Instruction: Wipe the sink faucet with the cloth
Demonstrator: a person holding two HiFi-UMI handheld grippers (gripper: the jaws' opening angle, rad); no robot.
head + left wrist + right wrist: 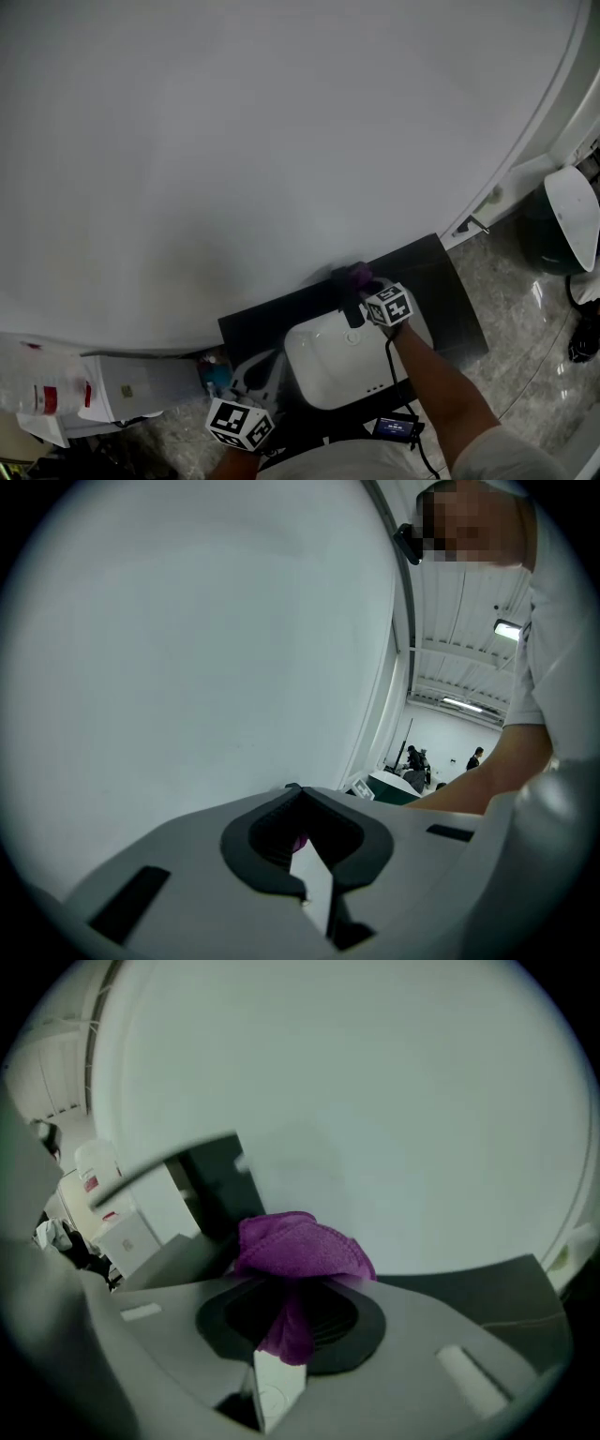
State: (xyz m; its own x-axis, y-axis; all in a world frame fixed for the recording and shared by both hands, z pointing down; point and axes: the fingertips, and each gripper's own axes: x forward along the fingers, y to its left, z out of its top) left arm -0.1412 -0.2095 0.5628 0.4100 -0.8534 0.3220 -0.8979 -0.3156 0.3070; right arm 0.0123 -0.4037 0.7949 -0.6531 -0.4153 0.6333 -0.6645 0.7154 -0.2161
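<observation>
Purple cloth (300, 1246) is clamped in the right gripper's (298, 1283) closed jaws and bunches above the tips. It sits at the back edge of the white sink (319, 375), by the wall. The left gripper's (295, 794) jaws are together and empty, low at the sink's left, well apart from the cloth.

The cloth (298, 1246) looks fuzzy, the sink (319, 377) glossy, the countertop (441, 281) matt.

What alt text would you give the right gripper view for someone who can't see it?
A purple cloth is pinched in the right gripper, its bunched end bulging above the shut jaws. Behind it a broad white surface fills most of the view, with a dark counter at lower right.
</observation>
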